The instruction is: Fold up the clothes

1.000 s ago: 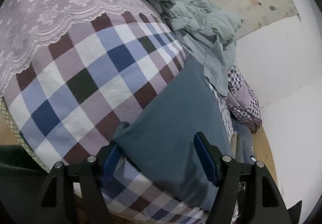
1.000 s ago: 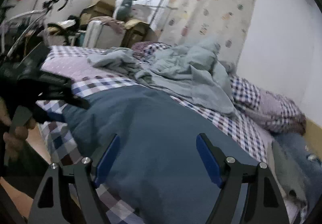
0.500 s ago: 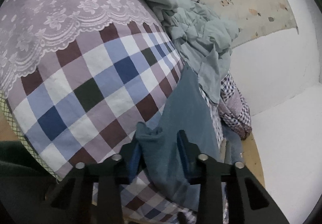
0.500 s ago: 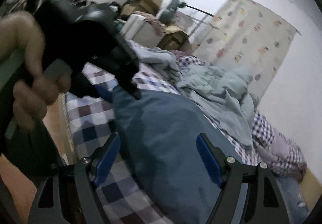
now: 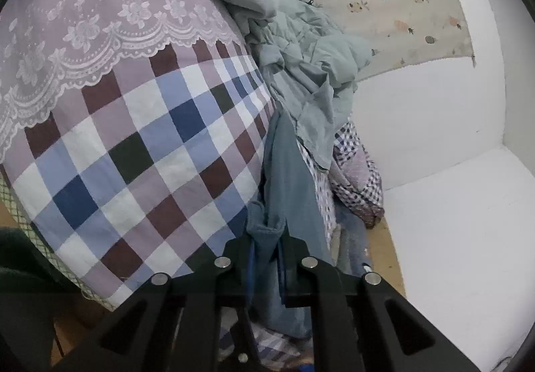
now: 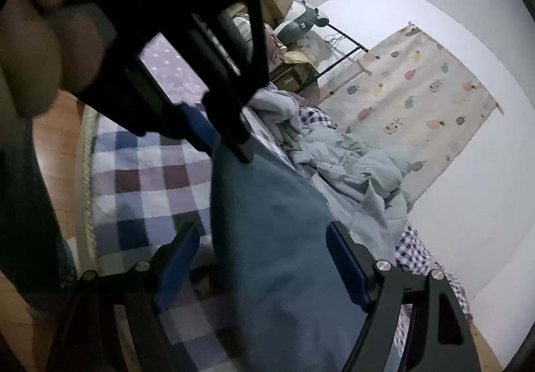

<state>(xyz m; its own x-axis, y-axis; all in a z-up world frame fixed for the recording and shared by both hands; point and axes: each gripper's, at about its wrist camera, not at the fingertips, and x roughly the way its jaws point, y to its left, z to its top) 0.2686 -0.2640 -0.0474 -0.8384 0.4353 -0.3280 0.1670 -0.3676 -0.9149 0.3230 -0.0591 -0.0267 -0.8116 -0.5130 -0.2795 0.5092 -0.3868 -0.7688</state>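
A teal-blue garment [image 5: 287, 178] [image 6: 274, 231] lies on the checked bedspread [image 5: 140, 151] [image 6: 140, 178]. My left gripper [image 5: 267, 248] is shut on a bunched corner of it, and the cloth rises in a ridge from the bed. In the right wrist view that same left gripper [image 6: 224, 144] shows from outside, held by a hand [image 6: 36, 47], pinching the garment's upper corner. My right gripper [image 6: 264, 265] stands open, its blue pads on either side of the garment's lower part with cloth between them.
A heap of pale grey-green clothes [image 5: 307, 64] [image 6: 351, 171] lies further up the bed. A checked pillow [image 5: 357, 181] sits by the white wall. A fruit-print curtain [image 6: 418, 104], stacked boxes [image 6: 277, 0] and a rack stand behind. Wooden floor [image 6: 57, 144] borders the bed.
My left gripper has gone from open to shut on the garment's corner and lifted it. The right view has swung closer, so the left gripper and hand fill its upper left.
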